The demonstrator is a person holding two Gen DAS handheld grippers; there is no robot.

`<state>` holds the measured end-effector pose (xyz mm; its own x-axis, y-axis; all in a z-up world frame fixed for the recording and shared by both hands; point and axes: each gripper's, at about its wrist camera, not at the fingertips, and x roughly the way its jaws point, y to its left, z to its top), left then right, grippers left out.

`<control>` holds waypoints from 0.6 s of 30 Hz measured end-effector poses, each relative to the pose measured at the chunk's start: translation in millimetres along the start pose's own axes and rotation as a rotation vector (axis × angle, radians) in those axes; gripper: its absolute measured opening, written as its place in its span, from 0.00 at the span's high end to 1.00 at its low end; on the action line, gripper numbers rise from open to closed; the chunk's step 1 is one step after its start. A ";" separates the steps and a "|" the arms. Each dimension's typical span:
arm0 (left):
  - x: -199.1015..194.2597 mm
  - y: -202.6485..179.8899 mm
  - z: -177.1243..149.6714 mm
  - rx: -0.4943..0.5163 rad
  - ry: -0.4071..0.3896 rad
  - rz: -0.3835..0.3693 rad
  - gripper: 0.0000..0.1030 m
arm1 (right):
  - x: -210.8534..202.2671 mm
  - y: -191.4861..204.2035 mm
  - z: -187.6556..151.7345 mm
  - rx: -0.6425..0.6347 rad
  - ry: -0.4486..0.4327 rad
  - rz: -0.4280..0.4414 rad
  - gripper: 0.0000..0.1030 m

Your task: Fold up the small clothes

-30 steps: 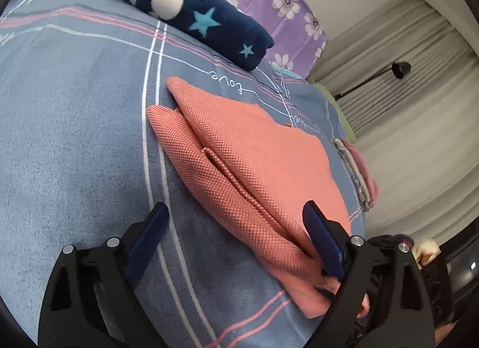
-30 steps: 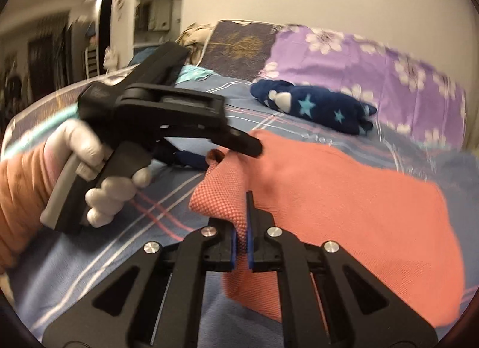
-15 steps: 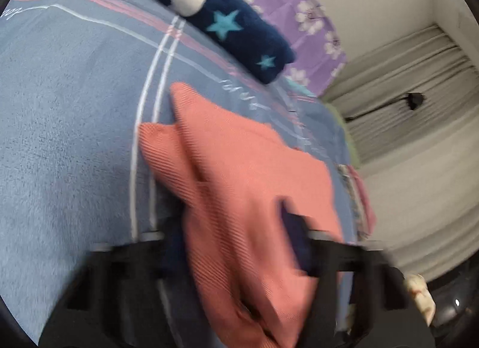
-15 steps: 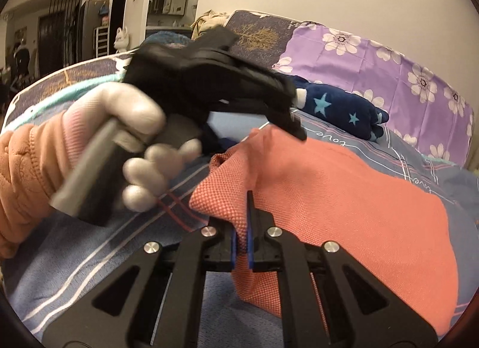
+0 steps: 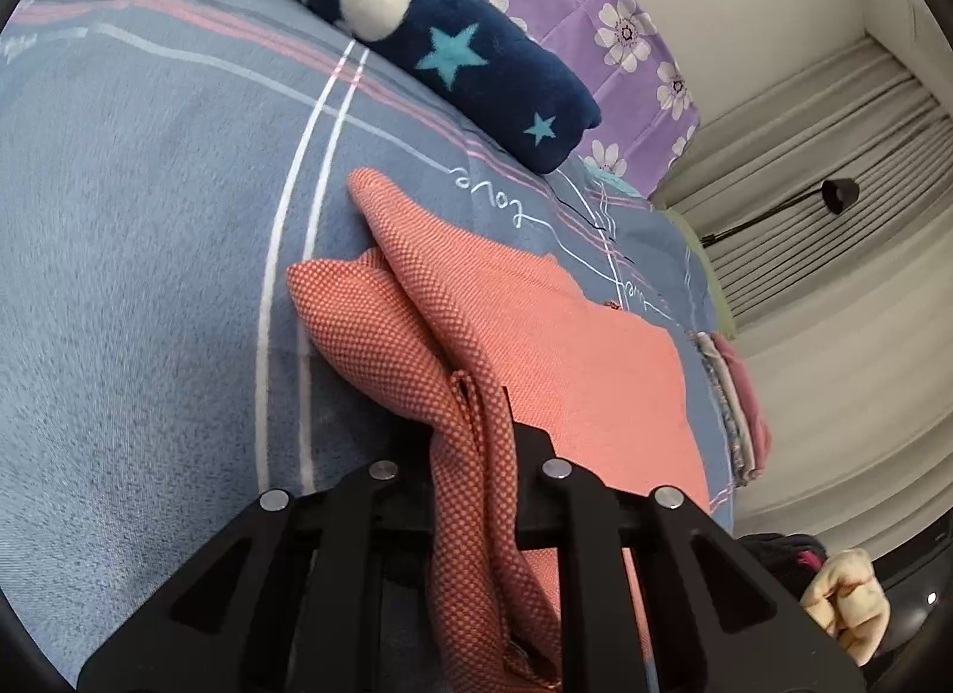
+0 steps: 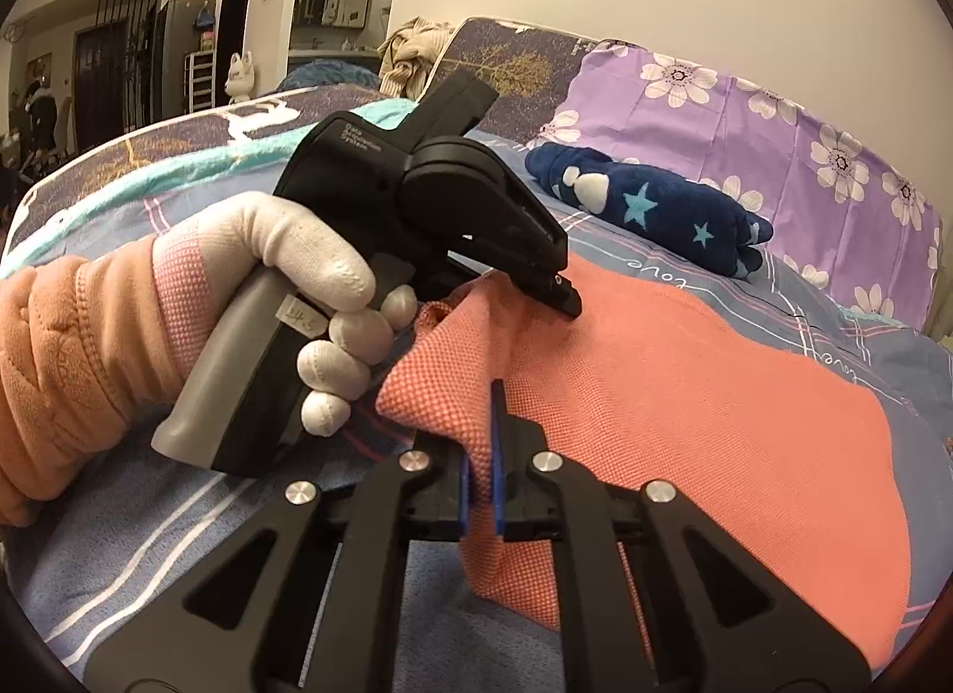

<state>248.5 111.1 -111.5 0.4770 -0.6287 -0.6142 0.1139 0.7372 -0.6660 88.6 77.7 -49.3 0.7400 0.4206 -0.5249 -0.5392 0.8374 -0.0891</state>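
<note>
One coral knit garment (image 5: 572, 371), small, lies on the bed (image 5: 131, 252), its flat body spreading toward 2 o'clock in the left wrist view and its near edge bunched into ridges at 6 o'clock.

Grips, two. We have the left gripper (image 5: 476, 454) closing on a doubled ridge of that edge, fabric already pinched between its jaws. The right gripper (image 6: 482, 472) is clamped tight on a neighbouring corner, cloth squeezed between its blue pads (image 6: 498, 454). In the right wrist view the left gripper sits at 11 o'clock of the right one, just beside it, carried by a white-gloved hand (image 6: 310, 305) with an orange sleeve (image 6: 65, 371).

Risks, as we judge them:
- Both grips are on the same short stretch of hem, so a lift may raise a crumpled wad, not a clean edge, and the fold would land crooked.
- The left gripper holds several layers; if it catches only the outer one, the inner layer could slide free partway over.
- The knit looks loose and stretchy; pulling our two hands apart too hard may distort the hem.
- The bedcover is soft, so the body may drag along with the lifted edge.

Appearance: open pique weave, pale dots on coral, matte, limp, no print visible.

Surroundings: grey-blue striped bedcover; a folded navy fleece (image 5: 452, 43) with stars at 12 o'clock, well apart; a purple floral pillow (image 6: 744, 127) beyond it.
</note>
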 end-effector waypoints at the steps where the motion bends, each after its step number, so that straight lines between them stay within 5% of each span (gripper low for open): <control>1: -1.2 -4.2 1.1 0.011 -0.002 0.011 0.86 | -1.8 -3.2 0.5 0.018 -0.006 0.006 0.95; 8: -8.6 -42.0 8.8 0.091 -0.017 0.076 0.86 | -12.3 -59.5 -5.6 0.377 0.016 0.213 0.95; 18: 3.7 -106.8 13.1 0.156 -0.037 0.115 0.86 | -50.0 -122.8 -13.8 0.570 -0.075 0.298 0.95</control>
<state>249.5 33.3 -37.0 0.5257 -0.5306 -0.6649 0.1895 0.8350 -0.5166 112.3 -51.0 -23.8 0.6287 0.6695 -0.3956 -0.4429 0.7264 0.5256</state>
